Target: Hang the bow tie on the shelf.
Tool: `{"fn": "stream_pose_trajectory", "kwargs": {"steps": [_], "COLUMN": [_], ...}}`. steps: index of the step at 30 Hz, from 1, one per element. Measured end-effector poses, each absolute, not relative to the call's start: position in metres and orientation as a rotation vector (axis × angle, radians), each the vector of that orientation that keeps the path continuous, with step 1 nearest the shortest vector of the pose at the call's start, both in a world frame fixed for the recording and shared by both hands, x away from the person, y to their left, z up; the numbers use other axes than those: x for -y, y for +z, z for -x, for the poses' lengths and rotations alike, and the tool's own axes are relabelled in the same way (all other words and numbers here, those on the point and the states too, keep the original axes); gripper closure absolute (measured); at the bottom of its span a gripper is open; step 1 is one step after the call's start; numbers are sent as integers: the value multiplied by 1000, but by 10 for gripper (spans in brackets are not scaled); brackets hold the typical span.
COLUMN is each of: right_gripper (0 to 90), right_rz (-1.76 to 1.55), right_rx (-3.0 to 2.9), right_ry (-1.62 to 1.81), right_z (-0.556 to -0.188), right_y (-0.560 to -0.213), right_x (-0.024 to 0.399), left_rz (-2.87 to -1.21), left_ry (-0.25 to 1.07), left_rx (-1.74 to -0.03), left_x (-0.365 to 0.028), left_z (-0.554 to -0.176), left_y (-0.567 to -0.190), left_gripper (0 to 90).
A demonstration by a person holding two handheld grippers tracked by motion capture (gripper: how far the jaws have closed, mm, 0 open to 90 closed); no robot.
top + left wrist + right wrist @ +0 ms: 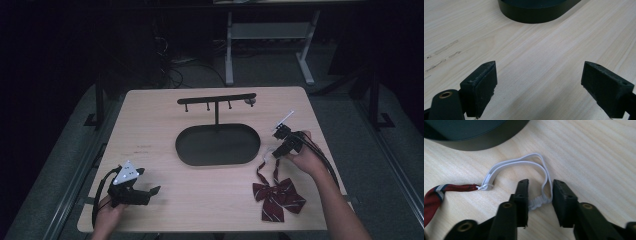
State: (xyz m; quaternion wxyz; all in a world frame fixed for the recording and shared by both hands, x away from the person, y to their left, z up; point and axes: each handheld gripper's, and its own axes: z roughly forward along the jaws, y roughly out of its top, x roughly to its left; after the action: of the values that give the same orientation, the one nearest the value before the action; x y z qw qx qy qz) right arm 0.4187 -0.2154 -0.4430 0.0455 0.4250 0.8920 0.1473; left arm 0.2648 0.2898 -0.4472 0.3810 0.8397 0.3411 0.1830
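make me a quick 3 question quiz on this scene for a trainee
1. True or false: the left tool grips the bow tie.
2. What lies between the right tool jaws? A) white elastic band B) hook stand C) dark oval tray
3. Where does the bow tie lie relative to the tray?

Key: 1. False; its jaws stand wide over bare table. 2. A; the pads are not yet pressing it. 3. On the table beside it, toward the person's right hand.

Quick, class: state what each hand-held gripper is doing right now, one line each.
Left hand-held gripper: open, nothing between its jaws.
Right hand-held gripper: open, jaws either side of the bow tie's white elastic strap, not yet pressing it.
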Motion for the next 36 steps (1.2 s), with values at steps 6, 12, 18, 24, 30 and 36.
{"fn": "stream_pose_trajectory", "kwargs": {"steps": [6, 12, 18, 24, 30, 36], "right_gripper": [848, 864, 866, 868, 869, 869], "right_rz": [-1249, -1238, -1226, -1197, -1160, -1136], "right_rx": [-2717, -2739, -2771, -2802, -2835, -2846], "right_ry": [410, 416, 483, 578, 678, 736], "right_z": [-417, -413, -405, -397, -388, -382], "right_y": [-443, -439, -428, -416, -404, -396], "right_x": [214, 216, 219, 220, 222, 223], "left_rz": [-2148, -2146, -2152, -2155, -2146, -2148], "left_ry": [470, 470, 470, 471, 468, 465], "left_rx": [-868, -870, -867, -866, -874, -875], "left_x": [-290, -290, -289, -289, -288, -288], "left_z": [-265, -265, -265, -265, -265, -264], "left_y": [-447, -447, -447, -448, -449, -449], "left_gripper": [131, 131, 131, 131, 130, 130]}}
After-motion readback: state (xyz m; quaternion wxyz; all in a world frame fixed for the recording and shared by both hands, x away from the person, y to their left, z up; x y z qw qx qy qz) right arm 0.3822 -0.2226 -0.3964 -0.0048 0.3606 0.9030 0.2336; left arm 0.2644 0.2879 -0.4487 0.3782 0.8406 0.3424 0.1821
